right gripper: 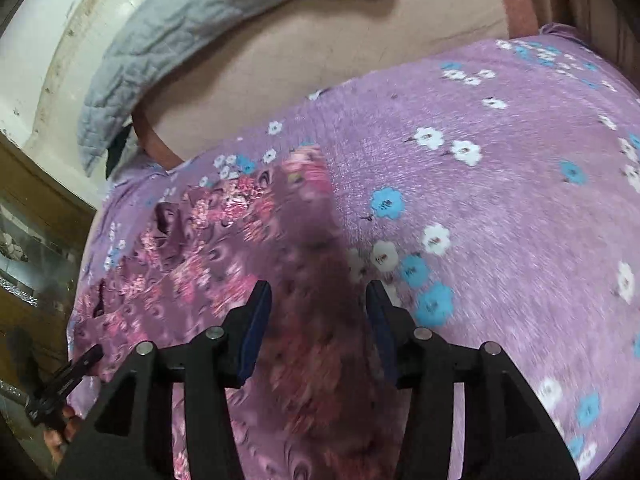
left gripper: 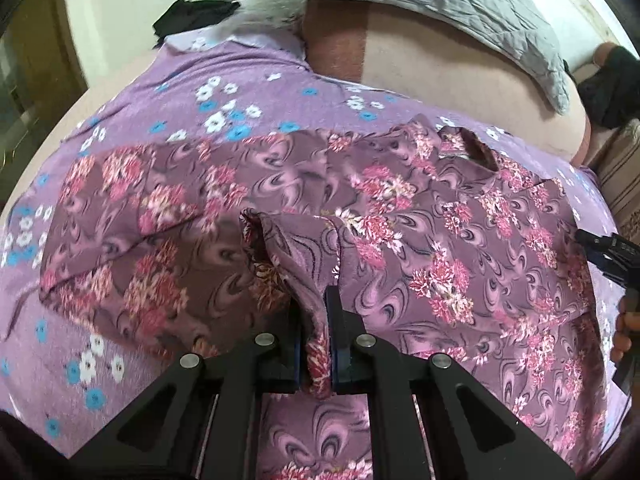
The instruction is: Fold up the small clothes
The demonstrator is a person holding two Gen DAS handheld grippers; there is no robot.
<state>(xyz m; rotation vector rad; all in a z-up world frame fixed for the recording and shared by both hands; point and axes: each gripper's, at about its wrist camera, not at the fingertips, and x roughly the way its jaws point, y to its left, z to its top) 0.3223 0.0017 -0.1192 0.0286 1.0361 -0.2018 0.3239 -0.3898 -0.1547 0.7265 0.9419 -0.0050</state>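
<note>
Pinching garment (left gripper: 400, 208) fold: left claw (left gripper: 316, 344); right claw (right gripper: 318, 300) open.

A purple bedspread (left gripper: 248, 76) printed with white and blue flowers covers most of the middle of the left wrist view and the right half of the right wrist view. Beyond it lies a plain beige sheet (left gripper: 432, 68), with a reddish-brown band (left gripper: 340, 44) running across it at the upper centre of the left wrist view. A grey quilted blanket (left gripper: 460, 4) lies crumpled along the top of that view and in the upper left of the right wrist view. A dark cloth (left gripper: 192, 16) sits in the upper left, just beside the bedspread's far edge. Another dark item (left gripper: 612, 88) shows at the right edge. A white wall (right gripper: 44, 52) curves along the upper left of the right wrist view.
</note>
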